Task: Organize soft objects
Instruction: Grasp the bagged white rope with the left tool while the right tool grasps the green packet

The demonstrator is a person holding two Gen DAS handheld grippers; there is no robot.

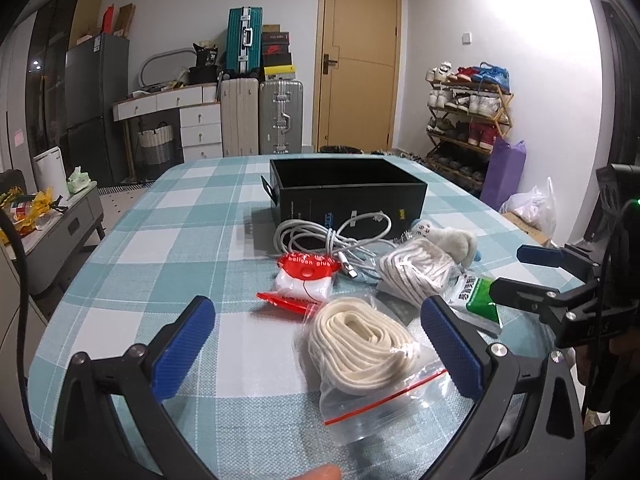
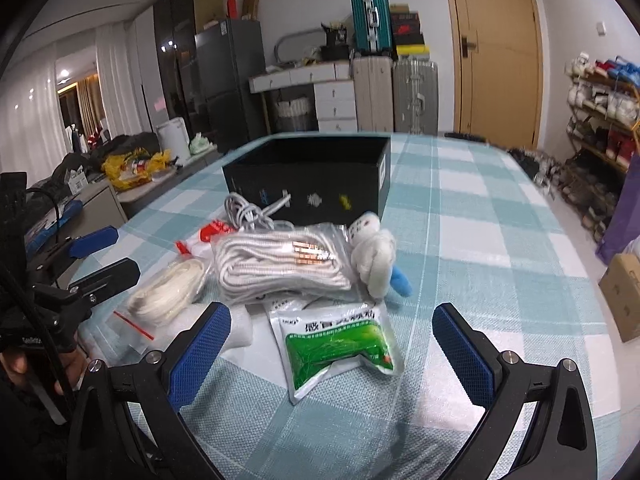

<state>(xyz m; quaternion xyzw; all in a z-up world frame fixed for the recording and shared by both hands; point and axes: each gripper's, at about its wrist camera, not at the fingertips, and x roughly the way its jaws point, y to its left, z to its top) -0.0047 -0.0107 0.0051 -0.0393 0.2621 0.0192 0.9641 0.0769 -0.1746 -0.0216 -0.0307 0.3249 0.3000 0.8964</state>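
Checked teal-and-white cloth is covering the table (image 1: 168, 240), with soft goods lying heaped in front of a black box (image 1: 348, 188).

The box is sitting open-topped past the pile. A bagged bundle of white rope (image 2: 276, 268) is lying just beside a small plush toy (image 2: 376, 264), a white cable (image 1: 332, 236) curling behind. The left gripper (image 1: 320, 344) is hovering with jaws apart around a zip bag of cream cord (image 1: 360, 344); the right gripper (image 2: 332, 352) is standing wide open around a green sachet (image 2: 340, 348), gripping nothing.
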